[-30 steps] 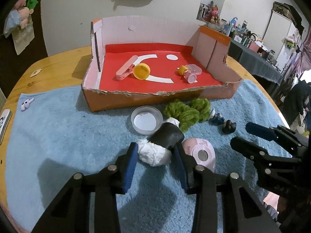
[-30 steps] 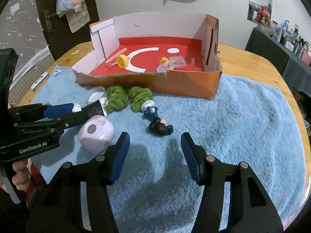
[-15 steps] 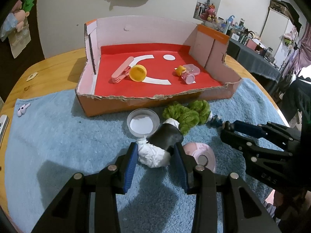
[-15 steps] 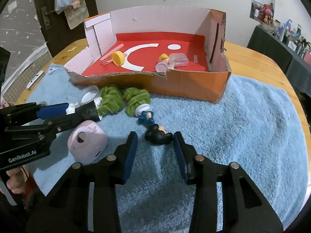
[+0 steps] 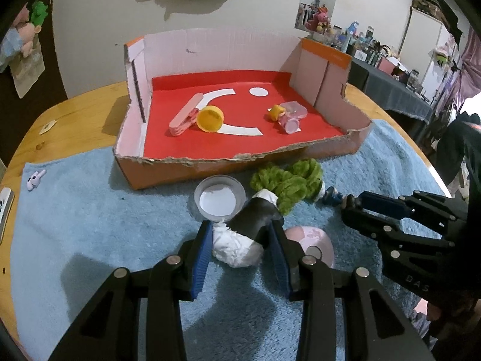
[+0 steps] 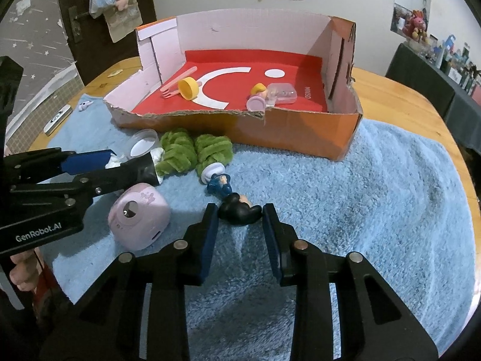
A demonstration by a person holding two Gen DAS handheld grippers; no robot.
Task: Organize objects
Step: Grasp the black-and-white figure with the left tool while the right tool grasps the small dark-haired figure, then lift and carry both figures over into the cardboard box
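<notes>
My left gripper [image 5: 239, 242] is shut on a black and white stuffed toy [image 5: 246, 231] that lies on the blue towel [image 5: 90, 225]. My right gripper [image 6: 239, 221] is shut on the black-haired head of a small doll figure [image 6: 237, 207] lying on the towel; its blue body and white hat [image 6: 215, 174] point toward the box. The open cardboard box [image 5: 168, 168] with a red floor stands behind and holds a pink clip [image 5: 183, 115], a yellow cap [image 5: 210, 118] and small toys [image 5: 285, 115].
A pink toy camera [image 6: 138, 219] sits between the grippers. A green fluffy scrunchie [image 6: 192, 152] and a clear round lid [image 5: 219, 198] lie before the box. A tiny white rabbit figure [image 5: 35, 179] is at the towel's left edge. The wooden table [image 6: 415, 102] surrounds the towel.
My right gripper moved forward to the doll and closed on its head. My left gripper tightened slightly on the stuffed toy and stayed in place.
</notes>
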